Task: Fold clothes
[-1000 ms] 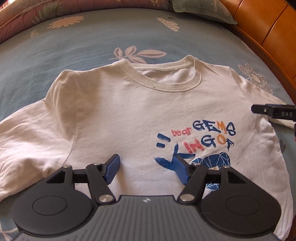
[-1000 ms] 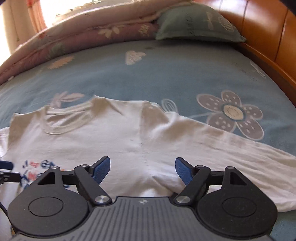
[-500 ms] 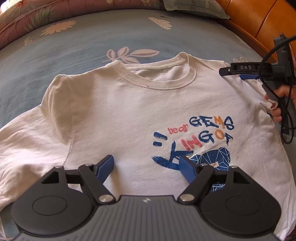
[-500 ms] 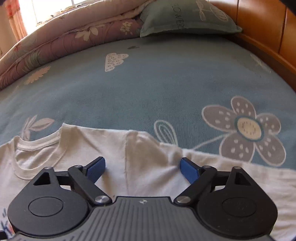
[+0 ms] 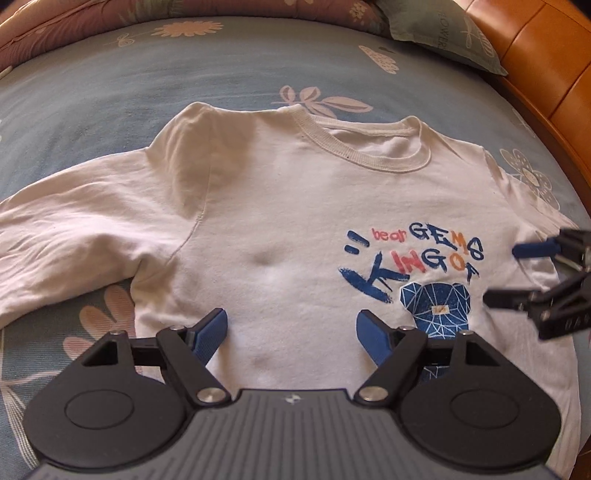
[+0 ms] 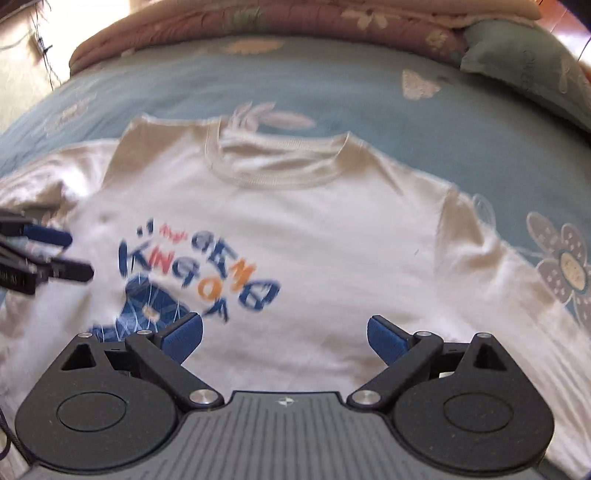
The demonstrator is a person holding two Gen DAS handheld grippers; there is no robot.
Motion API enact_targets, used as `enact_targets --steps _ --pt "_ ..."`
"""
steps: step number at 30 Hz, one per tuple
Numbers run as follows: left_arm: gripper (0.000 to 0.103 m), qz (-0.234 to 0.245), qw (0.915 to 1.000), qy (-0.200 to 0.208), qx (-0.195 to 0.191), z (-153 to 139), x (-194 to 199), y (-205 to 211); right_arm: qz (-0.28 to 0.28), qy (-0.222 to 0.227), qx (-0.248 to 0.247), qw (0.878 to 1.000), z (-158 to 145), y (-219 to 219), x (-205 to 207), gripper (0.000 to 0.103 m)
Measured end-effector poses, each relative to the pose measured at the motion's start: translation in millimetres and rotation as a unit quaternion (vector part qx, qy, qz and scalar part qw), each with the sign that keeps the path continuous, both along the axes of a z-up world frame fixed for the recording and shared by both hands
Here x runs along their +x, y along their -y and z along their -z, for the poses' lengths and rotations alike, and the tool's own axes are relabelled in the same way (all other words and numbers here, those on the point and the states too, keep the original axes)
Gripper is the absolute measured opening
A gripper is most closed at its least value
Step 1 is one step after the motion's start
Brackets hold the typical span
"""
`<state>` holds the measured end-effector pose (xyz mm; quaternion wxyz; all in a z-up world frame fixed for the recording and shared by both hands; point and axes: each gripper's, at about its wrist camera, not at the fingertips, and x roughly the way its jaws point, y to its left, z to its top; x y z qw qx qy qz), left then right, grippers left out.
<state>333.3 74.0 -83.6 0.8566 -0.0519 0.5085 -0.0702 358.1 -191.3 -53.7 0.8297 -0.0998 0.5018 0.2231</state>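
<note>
While shirt (image 5: 280, 229) lies flat mid-bed (image 5: 110, 85), unfolded: left gripper (image 5: 291, 332) spread, right gripper (image 6: 284, 332) opening, both empty.

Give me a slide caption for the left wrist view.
Open left claw above a white printed T-shirt spread flat on a blue floral bedsheet.

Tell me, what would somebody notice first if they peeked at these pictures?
First, the white T-shirt spread flat, front up, in the middle of the blue flowered bedsheet, with a bright blue, red and orange print on its chest. Next, two black grippers with blue pads above the shirt: the left gripper open, the right gripper opening its jaws, nothing between them. A green pillow lies at the bed's far end.
</note>
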Motion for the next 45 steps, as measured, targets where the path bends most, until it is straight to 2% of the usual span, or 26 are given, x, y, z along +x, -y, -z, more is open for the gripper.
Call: enact_targets --steps 3,7,10,14,18,21,25,29,32,35,38,40,42,45 --pt "0.075 -0.017 0.9998 0.007 -0.011 -7.9 8.5 -3.5 -0.012 0.009 -0.008 1.0 6.0 -5.6 -4.7 0.103" --pt "0.075 -0.031 0.9981 0.05 -0.017 -28.9 29.2 -10.5 -0.019 0.008 -0.004 1.0 6.6 -2.4 -2.7 0.103" --pt "0.075 -0.032 0.9965 0.075 -0.015 -33.5 58.2 -13.6 -0.023 0.015 -0.003 1.0 7.2 -1.8 -4.4 0.103" --pt "0.075 -0.035 0.9964 0.077 -0.002 -13.9 101.4 -16.4 -0.02 0.021 -0.004 1.0 7.5 -2.1 -6.3 0.103" --pt "0.076 -0.057 0.9969 0.055 0.002 15.8 142.2 -27.5 -0.017 0.025 -0.005 1.0 7.6 -2.7 -7.3 0.103" --pt "0.077 -0.07 0.996 0.055 -0.009 11.6 153.6 -36.4 -0.011 0.027 -0.007 1.0 7.4 -4.0 -8.0 0.103" --pt "0.077 -0.063 0.996 0.056 -0.028 -7.1 135.8 -44.2 0.008 0.018 -0.017 1.0 6.7 -8.9 -5.2 0.103" --pt "0.078 -0.047 0.9975 0.042 -0.033 -10.8 109.4 -47.9 0.02 0.011 -0.023 0.999 6.4 -12.7 -3.7 0.103" --pt "0.078 -0.035 0.9989 0.025 -0.018 7.1 118.1 -48.0 0.028 0.018 -0.022 0.999 7.3 -13.2 -6.1 0.103" --pt "0.081 -0.048 0.9981 0.037 -0.009 13.3 137.6 -49.8 0.035 0.024 -0.021 0.999 8.1 -13.3 -8.4 0.103" --pt "0.081 -0.064 0.9967 0.031 -0.039 3.9 144.4 -57.1 0.047 0.015 -0.026 0.998 5.5 -14.9 -7.0 0.103" --pt "0.081 -0.063 0.9958 0.041 -0.053 -9.8 134.3 -67.0 0.058 0.001 -0.026 0.998 1.5 -16.4 -4.4 0.103" --pt "0.082 -0.064 0.9952 0.059 -0.045 -23.8 114.9 -81.8 0.066 -0.01 -0.01 0.998 -4.8 -17.6 -2.7 0.103" --pt "0.082 -0.1 0.9921 0.075 -0.008 -34.3 78.6 -117.4 0.063 -0.004 0.004 0.998 -14.1 -27.5 -4.2 0.103"
